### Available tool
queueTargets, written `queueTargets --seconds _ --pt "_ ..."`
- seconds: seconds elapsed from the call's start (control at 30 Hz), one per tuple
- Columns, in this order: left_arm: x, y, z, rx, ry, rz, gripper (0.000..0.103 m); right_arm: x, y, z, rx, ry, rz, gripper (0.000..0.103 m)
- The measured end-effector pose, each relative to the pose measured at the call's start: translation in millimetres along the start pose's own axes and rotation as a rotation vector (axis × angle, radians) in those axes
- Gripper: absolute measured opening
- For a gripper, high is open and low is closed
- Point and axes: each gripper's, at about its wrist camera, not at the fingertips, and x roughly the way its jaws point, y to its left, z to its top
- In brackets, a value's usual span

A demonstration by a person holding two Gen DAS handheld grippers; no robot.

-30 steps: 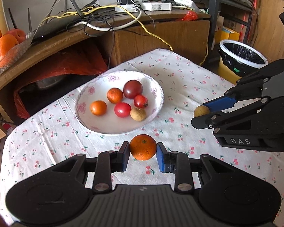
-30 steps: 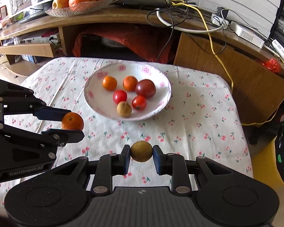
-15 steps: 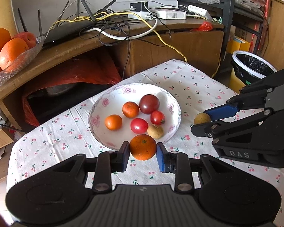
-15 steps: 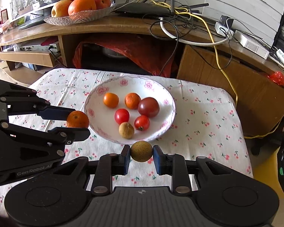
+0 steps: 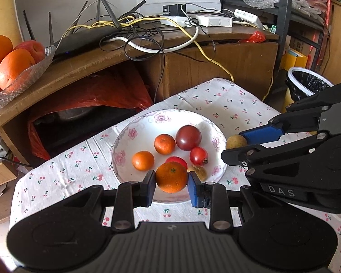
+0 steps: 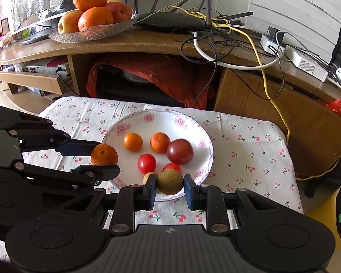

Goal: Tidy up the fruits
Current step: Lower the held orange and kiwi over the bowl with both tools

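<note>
Ahead of your grippers, a table (image 5: pixel 234 104) in cherry-print cloth (image 6: pixel 250 150) carries one floral white plate (image 5: pixel 145 122) of fruit.

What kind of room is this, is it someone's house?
Probably a home living room: a small table with a cherry-print cloth, a wooden TV-stand-like cabinet with a router and tangled cables, and a glass fruit dish.

A home: cluttered wooden desk (image 6: pixel 147 45), tableclothed table (image 6: pixel 250 141).
</note>
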Motion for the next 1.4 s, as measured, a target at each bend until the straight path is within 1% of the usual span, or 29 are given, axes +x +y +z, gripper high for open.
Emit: queueTargets --seconds 0.6,1.4 --pt "19 11 18 -0.020 -0.007 0.025 0.038 18 -11 17 0.016 -0.012 -0.007 0.024" --pt "44 24 22 -0.050 0.020 0.052 0.036 49 -13 26 0.013 -0.003 0.013 0.025"
